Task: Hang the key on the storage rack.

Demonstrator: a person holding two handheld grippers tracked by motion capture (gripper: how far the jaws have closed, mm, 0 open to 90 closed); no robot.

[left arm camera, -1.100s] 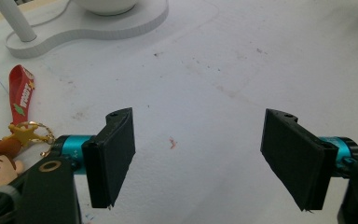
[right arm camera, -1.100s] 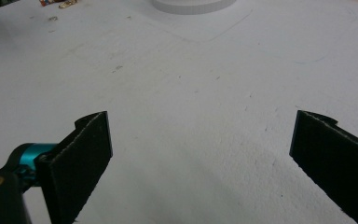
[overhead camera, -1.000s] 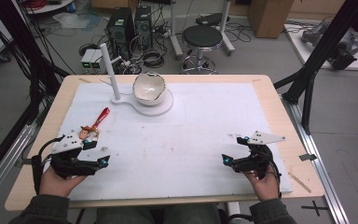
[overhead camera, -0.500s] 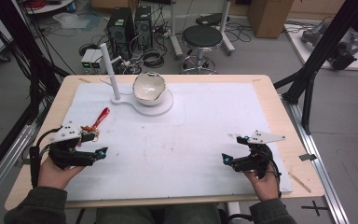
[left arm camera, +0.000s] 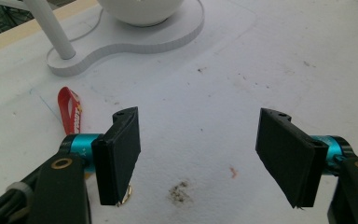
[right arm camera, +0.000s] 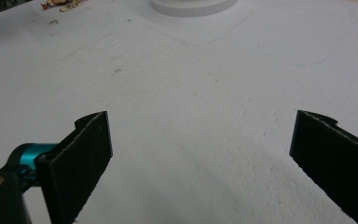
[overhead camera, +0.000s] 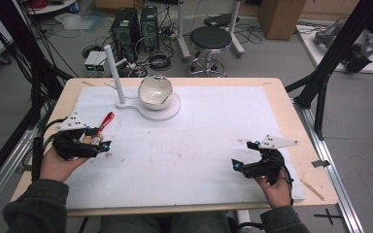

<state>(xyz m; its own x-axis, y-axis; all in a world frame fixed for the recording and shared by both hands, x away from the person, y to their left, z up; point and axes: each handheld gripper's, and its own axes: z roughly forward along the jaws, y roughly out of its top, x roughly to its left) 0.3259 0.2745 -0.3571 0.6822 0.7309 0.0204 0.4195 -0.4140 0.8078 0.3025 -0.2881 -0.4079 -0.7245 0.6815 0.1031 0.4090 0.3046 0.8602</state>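
Observation:
A red strap with a small charm lies on the white mat at the left. My left gripper hovers just beside it, over the charm end. In the left gripper view the red strap lies outside the left jaw, and a bit of metal ring peeks out under that jaw. My left gripper is open; its jaws have just been closing a little, with nothing but bare mat between them. My right gripper rests low at the right, and its own view shows the right gripper open over bare mat.
A white bowl sits tilted on a flat white stand with an upright post at the back of the mat. The wooden table edge runs just right of my right hand. Small stains mark the mat.
My left hand has moved away from the person, up over the charm end of the red strap. The right hand and gripper have stayed put.

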